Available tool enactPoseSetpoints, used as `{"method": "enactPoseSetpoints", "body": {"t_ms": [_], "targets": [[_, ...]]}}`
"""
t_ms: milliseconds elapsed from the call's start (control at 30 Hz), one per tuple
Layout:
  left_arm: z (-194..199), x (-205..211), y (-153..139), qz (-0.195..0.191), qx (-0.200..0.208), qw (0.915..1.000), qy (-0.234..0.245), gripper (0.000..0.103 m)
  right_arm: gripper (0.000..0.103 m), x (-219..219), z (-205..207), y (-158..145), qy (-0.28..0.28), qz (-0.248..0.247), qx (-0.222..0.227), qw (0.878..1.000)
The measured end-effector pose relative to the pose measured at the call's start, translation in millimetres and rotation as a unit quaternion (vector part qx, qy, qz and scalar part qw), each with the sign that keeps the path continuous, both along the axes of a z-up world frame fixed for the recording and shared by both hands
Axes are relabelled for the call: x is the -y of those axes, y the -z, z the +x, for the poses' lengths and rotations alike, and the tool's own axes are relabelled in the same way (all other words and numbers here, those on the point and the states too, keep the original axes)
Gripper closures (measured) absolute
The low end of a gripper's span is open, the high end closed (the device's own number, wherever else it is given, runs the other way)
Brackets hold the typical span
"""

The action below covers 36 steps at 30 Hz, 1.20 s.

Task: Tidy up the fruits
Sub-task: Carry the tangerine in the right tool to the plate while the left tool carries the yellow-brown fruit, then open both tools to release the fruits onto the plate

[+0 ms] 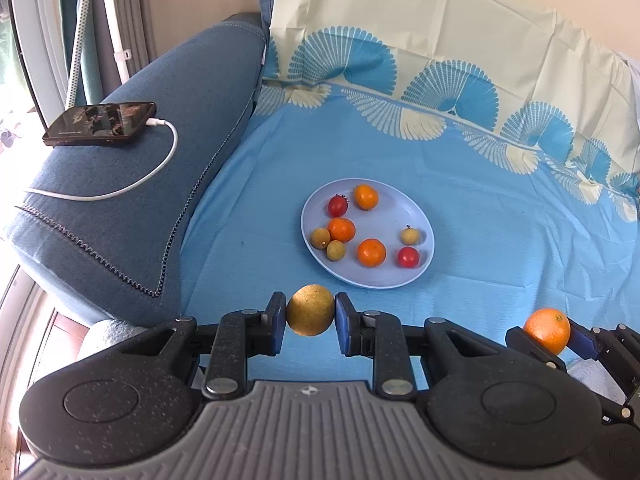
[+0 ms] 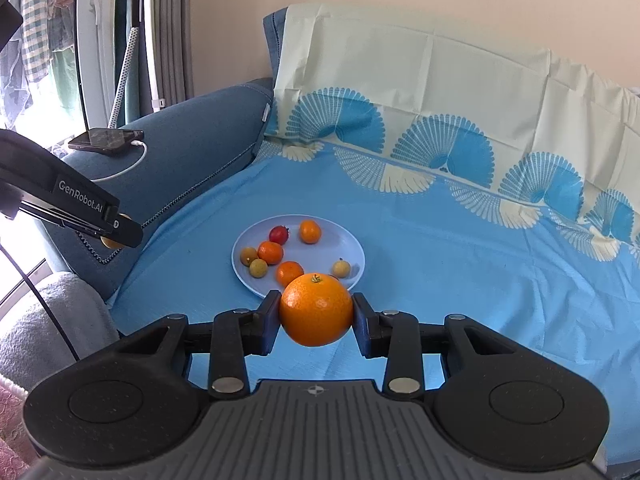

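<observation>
Blue cloth (image 1: 500, 240): yellow-brown fruit (image 1: 310, 310) between left fingers (image 1: 276, 320); orange (image 2: 316, 310) between right fingers (image 2: 362, 322).

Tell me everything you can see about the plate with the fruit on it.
The plate is round, shallow, pale lavender-blue, smooth like plastic, and lies flat on the blue cloth. It holds eight small fruits, mostly spread apart: three orange ones, two red ones, and three yellowish-brown ones, two of which huddle beside an orange near its left edge. Neither set of tongs touches it.

I am in a home living room: a blue sofa (image 1: 120, 208) draped with a patterned cloth (image 1: 480, 208), a charging phone (image 1: 100, 123) on its armrest, laundry (image 2: 36, 40) by the window.
</observation>
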<state>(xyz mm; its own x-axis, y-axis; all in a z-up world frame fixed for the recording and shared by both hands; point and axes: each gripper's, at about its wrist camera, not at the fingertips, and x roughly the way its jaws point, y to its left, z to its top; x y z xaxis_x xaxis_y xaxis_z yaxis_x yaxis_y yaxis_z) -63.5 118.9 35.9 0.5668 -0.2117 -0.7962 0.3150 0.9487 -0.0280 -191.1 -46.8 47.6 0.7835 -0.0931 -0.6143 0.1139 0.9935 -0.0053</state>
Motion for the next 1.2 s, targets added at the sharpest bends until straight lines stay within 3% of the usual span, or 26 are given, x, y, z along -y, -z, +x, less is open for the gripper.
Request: {"method": "enactPoseSetpoints", "body": {"t_ms": [600, 933, 1200], "targets": [[106, 68, 48, 0.02, -0.035, 0.9991, 0.016, 0.075, 0.064, 44, 99, 37, 0.013, 0.038, -0.019, 0.999], [170, 100, 98, 0.05, -0.062, 0.9966, 0.02, 0.075, 0.064, 57, 171, 86, -0.019, 0.028, -0.052, 0.998], [200, 119, 133, 0.087, -0.071, 0.9932, 0.03, 0.074, 0.064, 55, 211, 123, -0.04, 0.027, -0.085, 0.995]]}}
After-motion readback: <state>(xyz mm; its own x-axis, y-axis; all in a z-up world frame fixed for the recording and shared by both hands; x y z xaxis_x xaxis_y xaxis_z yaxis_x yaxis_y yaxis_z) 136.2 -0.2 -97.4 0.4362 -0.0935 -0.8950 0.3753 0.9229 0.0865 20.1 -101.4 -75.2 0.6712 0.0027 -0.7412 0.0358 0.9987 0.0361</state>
